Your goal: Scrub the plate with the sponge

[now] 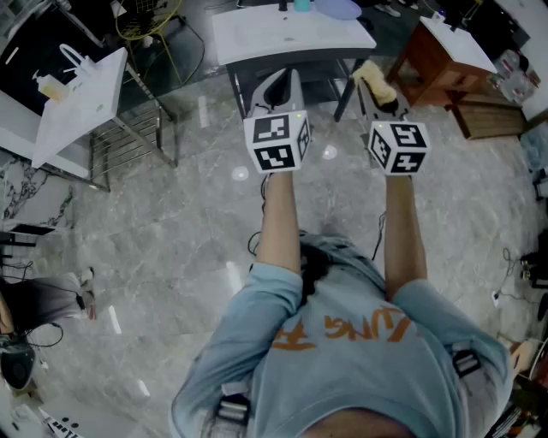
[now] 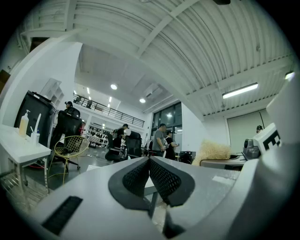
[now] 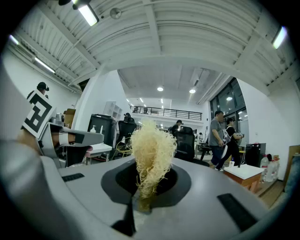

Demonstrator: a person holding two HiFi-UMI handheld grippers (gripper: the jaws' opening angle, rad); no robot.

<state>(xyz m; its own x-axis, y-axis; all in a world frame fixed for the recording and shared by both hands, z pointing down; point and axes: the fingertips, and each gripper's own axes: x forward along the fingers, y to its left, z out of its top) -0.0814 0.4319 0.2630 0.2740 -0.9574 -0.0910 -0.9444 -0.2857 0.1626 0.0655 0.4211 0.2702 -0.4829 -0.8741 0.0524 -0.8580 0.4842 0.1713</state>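
In the head view both grippers are held out over the floor, short of a white table [image 1: 257,38]. My right gripper [image 1: 378,92] is shut on a pale yellow fibrous sponge [image 1: 375,79]. In the right gripper view the sponge [image 3: 152,152] sticks up from between the pads of the right gripper [image 3: 149,182]. My left gripper [image 1: 276,92] is shut with nothing in it. Its dark pads meet in the left gripper view, at the left gripper [image 2: 149,161], and the sponge [image 2: 213,151] shows off to the right. A pale blue dish-like thing [image 1: 341,8] lies at the table's far edge, partly cut off.
A brown wooden table [image 1: 441,53] stands at the right, beside wooden crates [image 1: 488,115]. A white bag [image 1: 81,98] leans on a wire rack [image 1: 128,141] at the left. Marble floor lies below. Several people [image 3: 224,140] and office chairs [image 2: 70,145] are in the hall behind.
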